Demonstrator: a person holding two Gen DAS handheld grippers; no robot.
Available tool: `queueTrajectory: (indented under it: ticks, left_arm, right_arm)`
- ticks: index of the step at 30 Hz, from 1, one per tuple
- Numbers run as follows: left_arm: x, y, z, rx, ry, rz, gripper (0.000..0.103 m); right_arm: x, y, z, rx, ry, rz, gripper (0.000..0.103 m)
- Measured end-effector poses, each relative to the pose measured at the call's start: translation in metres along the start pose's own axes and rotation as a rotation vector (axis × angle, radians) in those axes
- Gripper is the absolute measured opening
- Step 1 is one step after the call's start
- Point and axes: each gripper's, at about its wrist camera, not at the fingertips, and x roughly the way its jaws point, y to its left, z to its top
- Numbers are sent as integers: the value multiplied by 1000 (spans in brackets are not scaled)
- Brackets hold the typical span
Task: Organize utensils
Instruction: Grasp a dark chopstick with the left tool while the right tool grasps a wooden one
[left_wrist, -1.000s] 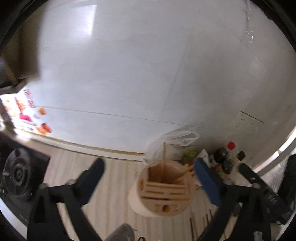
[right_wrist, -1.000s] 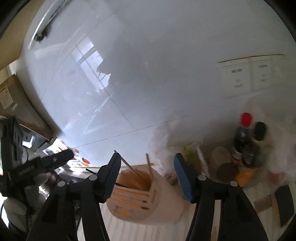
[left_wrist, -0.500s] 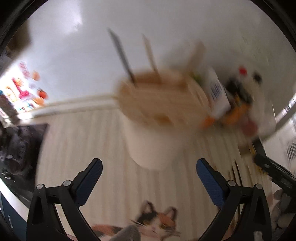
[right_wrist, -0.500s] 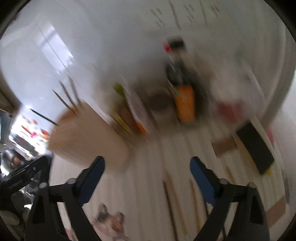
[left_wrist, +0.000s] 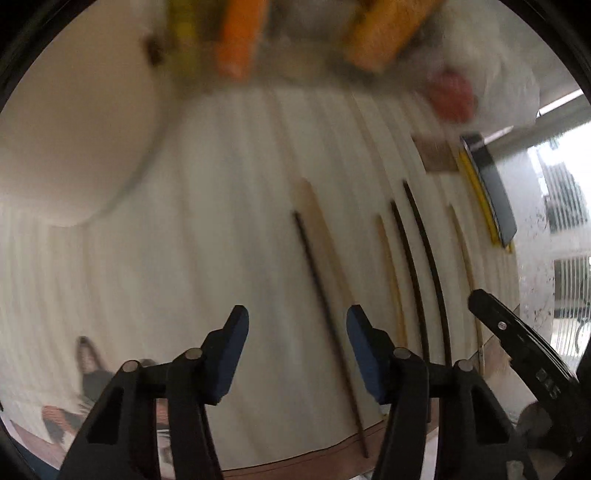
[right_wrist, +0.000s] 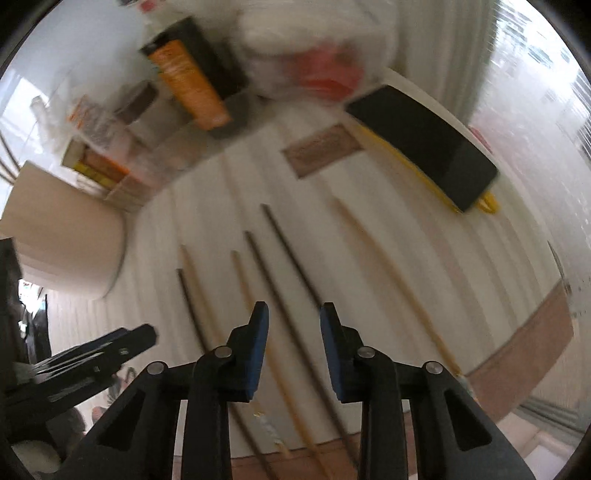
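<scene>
Pointing steeply down at a pale striped mat (left_wrist: 229, 229), both grippers hang over a row of chopsticks laid side by side. The left gripper (left_wrist: 295, 354) has its blue pads partly apart; its jaws have just been closing, and a thin dark chopstick (left_wrist: 325, 317) runs up through the gap between them, nearer the right pad, with no pad visibly pressing on it. A wider pale wooden stick (left_wrist: 317, 229) lies just right of that dark one, touching or almost touching it; the blur leaves that unclear. Further right lie a light chopstick (left_wrist: 391, 273), two dark chopsticks (left_wrist: 421, 266) close together, and one more pale one near the mat's right edge.

The right gripper (right_wrist: 293, 350) is narrower still, its jaws also just closing, and one of the dark chopsticks (right_wrist: 291, 266) passes under the gap between its pads; nothing is gripped. The left gripper's black frame (right_wrist: 85, 358) shows at the lower left of the right wrist view.

The cream utensil holder (right_wrist: 62, 240) stands on the mat at the far left, well apart from the chopsticks. At the far edge sit blurred bottles, one with an orange label (right_wrist: 192, 85), and a black phone (right_wrist: 424, 144) lies over a yellow strip at the far right
</scene>
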Motion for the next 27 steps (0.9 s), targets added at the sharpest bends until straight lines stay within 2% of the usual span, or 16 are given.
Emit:
queueTrajectory:
  ticks: [3, 5, 7, 8, 9, 14, 22, 27]
  left_arm:
    - [22, -13, 1, 10, 45, 32, 46]
    - [24, -23, 1, 35, 24, 68, 45]
    - [26, -31, 1, 57, 20, 95, 36]
    - [25, -35, 0, 68, 8, 90, 20]
    - [26, -38, -1, 82, 12, 115, 4]
    - [22, -31, -6, 116, -5, 156, 1]
    - [-1, 55, -18, -11, -9, 226, 0]
    - [-13, 97, -27, -91, -24, 236, 0]
  right_arm:
    - [-4, -17, -5, 32, -6, -11, 31]
    - [-8, -24, -7, 49, -8, -14, 31]
    - [-8, -28, -6, 61, -7, -16, 31]
    - [-9, -31, -6, 64, -9, -17, 31]
    - [-9, -31, -6, 61, -9, -22, 31]
    - [-6, -21, -5, 31, 15, -12, 31]
    - [12, 52, 1, -194, 118, 90, 31]
    - [49, 101, 5, -329, 196, 64, 31]
